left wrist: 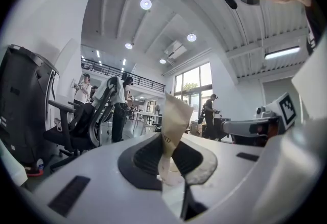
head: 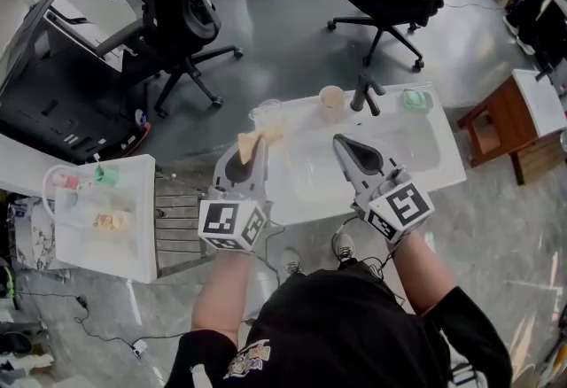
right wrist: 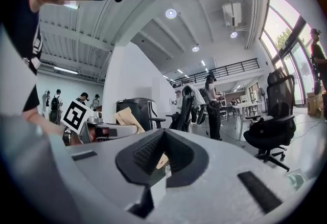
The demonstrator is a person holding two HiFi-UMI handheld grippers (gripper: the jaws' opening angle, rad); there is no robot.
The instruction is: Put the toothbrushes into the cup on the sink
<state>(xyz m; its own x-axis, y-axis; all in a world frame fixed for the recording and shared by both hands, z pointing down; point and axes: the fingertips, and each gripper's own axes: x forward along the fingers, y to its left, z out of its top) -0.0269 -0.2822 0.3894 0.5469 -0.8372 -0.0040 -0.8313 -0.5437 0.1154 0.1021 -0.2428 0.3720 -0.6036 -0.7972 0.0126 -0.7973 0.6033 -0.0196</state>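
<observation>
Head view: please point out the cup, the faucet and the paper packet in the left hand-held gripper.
cup (head: 332,105), head view, its near wall.
faucet (head: 365,94), head view, its dark upright body.
paper packet (head: 251,144), head view, its top above the jaws.

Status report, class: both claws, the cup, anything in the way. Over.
Left claw shut on tan paper packet, at sink edge. Right claw shut on small tan scrap. Cup by faucet, nothing blocking.

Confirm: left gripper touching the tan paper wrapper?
Touching. The left gripper view shows the left gripper clamped on the lower end of the tan paper wrapper.
</observation>
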